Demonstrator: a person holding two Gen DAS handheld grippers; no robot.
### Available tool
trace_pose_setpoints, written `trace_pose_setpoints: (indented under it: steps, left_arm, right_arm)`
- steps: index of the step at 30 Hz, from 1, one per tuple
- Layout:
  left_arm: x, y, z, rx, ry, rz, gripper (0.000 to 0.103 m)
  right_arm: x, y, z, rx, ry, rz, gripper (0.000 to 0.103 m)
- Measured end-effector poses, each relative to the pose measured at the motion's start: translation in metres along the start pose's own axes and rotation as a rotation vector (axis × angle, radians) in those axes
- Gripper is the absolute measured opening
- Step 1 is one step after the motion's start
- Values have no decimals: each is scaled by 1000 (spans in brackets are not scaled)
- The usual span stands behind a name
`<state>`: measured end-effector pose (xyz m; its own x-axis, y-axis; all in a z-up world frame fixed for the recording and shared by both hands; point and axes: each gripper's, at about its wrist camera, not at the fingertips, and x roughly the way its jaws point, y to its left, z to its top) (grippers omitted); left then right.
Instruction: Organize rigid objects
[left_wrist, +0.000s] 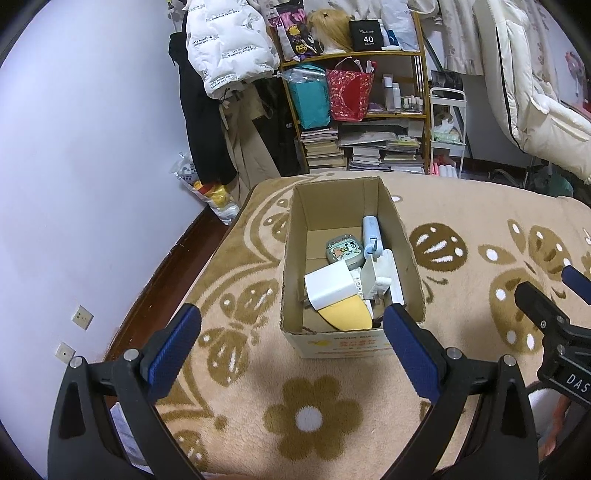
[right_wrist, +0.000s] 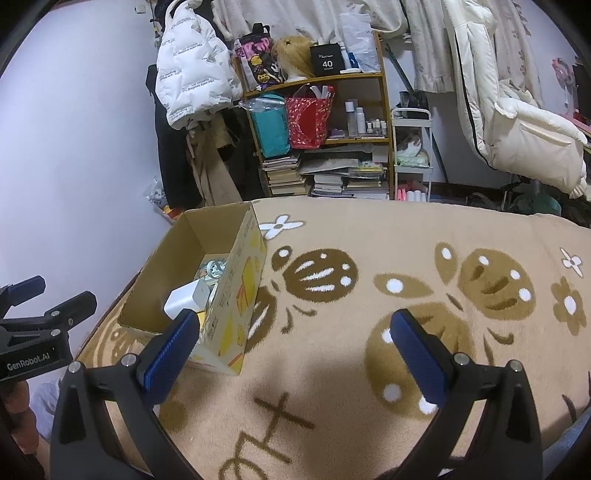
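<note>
An open cardboard box (left_wrist: 295, 236) stands on the beige patterned blanket (left_wrist: 314, 398). Inside lie a white block (left_wrist: 330, 286), a yellow piece (left_wrist: 347, 315), a cartoon-printed case (left_wrist: 343, 251), a pale blue device (left_wrist: 370, 236) and white plastic parts (left_wrist: 380, 275). My left gripper (left_wrist: 291, 325) hovers open just in front of the box, nothing between its fingers. My right gripper (right_wrist: 293, 328) is open and empty over the blanket, right of the box (right_wrist: 236, 295). The right gripper (left_wrist: 546, 291) also shows at the left wrist view's right edge.
A wooden shelf (left_wrist: 369, 114) with bags, bottles and stacked books stands beyond the bed. Jackets hang left (left_wrist: 225, 44) and right (left_wrist: 524, 85). A white wall (left_wrist: 92, 147) with sockets runs along the left. The other gripper's body (right_wrist: 40, 332) shows at the left edge.
</note>
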<state>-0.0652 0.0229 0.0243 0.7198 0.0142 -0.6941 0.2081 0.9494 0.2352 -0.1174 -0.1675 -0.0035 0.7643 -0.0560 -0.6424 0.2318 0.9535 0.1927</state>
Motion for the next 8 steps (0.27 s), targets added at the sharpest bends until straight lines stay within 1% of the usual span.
trace_pose_setpoints:
  steps: [8]
  left_arm:
    - [0,2,-1,6,4,13,98]
  right_arm:
    - [-1,1,-1,2,1,1,103]
